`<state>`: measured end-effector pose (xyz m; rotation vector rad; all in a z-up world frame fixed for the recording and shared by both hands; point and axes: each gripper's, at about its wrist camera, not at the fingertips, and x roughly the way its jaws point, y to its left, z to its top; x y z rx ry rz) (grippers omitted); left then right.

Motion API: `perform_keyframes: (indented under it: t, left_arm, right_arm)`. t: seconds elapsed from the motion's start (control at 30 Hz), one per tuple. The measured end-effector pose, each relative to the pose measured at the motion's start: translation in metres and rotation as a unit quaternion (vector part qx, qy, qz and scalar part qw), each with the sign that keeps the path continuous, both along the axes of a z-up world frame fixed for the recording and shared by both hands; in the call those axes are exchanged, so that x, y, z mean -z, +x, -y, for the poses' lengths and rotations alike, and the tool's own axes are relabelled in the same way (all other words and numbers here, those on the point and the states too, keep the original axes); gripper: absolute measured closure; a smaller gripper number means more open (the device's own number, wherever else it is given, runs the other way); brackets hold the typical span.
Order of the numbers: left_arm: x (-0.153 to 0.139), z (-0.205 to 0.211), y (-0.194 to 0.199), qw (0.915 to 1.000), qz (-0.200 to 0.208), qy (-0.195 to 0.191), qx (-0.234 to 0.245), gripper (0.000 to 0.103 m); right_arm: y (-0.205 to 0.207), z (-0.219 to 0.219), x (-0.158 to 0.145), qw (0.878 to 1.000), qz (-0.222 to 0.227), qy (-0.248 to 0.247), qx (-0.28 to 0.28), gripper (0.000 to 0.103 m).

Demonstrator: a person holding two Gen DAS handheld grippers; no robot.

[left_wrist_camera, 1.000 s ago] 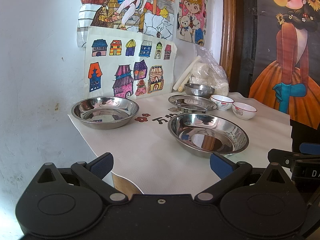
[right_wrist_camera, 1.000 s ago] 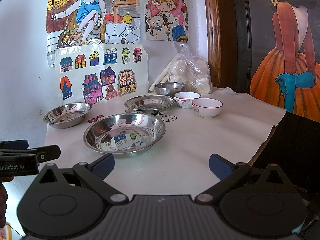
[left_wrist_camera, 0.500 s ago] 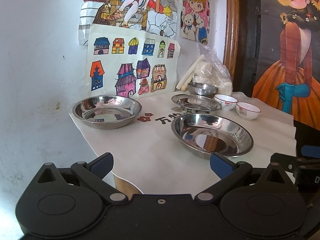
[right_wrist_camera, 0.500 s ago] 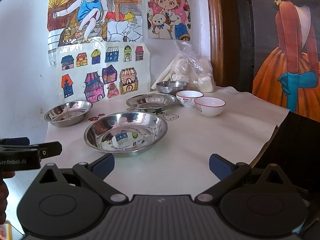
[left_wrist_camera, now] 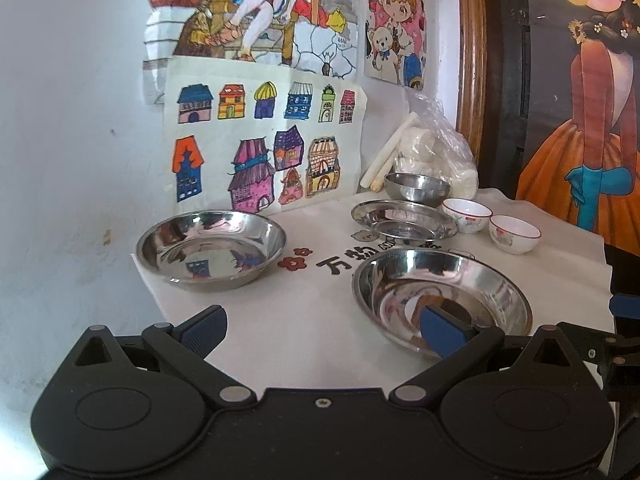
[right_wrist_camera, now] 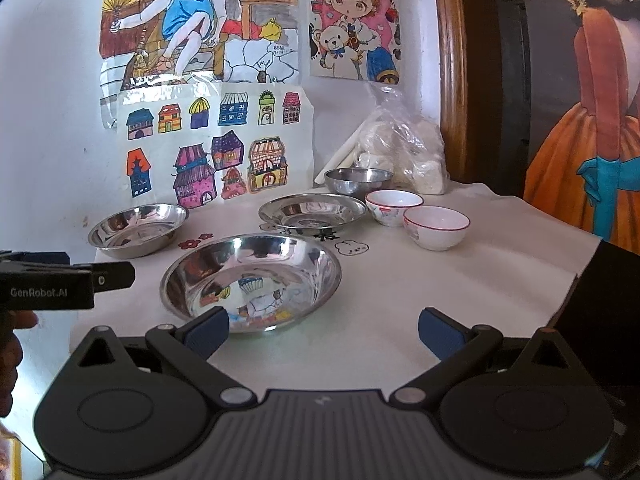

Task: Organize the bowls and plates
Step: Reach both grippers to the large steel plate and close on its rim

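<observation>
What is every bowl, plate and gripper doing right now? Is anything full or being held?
Left gripper: open, holds nothing.
Right gripper: open, holds nothing.
Big steel dish: upright, empty, nearest the grippers.
Left steel dish: upright, empty.
Flat steel plate: upright, empty.
Small steel bowl: upright; inside hidden.
Two white bowls: upright, side by side, unstacked.
Plastic bag: against the wall.

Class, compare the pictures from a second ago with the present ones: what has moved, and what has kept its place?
Both tools have eased forward toward the table; the near steel plate now looms larger. The left tool and right tool remain open, holding nothing. The far-left steel plate, flat plate, steel bowl and two white bowls kept their places.
</observation>
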<state>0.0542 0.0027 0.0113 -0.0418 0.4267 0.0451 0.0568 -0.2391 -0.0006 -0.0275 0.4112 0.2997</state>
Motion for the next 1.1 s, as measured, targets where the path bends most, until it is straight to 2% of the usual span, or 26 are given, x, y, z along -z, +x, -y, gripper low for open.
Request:
perform_keyframes:
  t: [0.23,0.57,0.9,1.1]
  left_arm:
    - [-0.001,-0.005,0.039,0.9995,-0.028,-0.015,0.001,0.001]
    - [0.008,-0.003,0.076,0.9968,-0.074,-0.029,-0.002,0.001]
    - [0.015,0.006,0.090,0.9942,-0.101,-0.038,-0.005,0.001]
    - [0.016,0.010,0.090,0.9933,-0.107,-0.044,-0.003,0.002]
  right_arm:
    - [0.034,0.001,-0.007,1.000,0.004,-0.016,-0.005,0.000]
    - [0.078,-0.012,-0.005,0.999,-0.021,-0.041,-0.019,0.000]
    - [0.098,-0.019,0.004,0.997,-0.055,-0.036,-0.026,0.000]
    - [0.101,-0.017,0.005,0.997,-0.077,-0.022,-0.023,0.014]
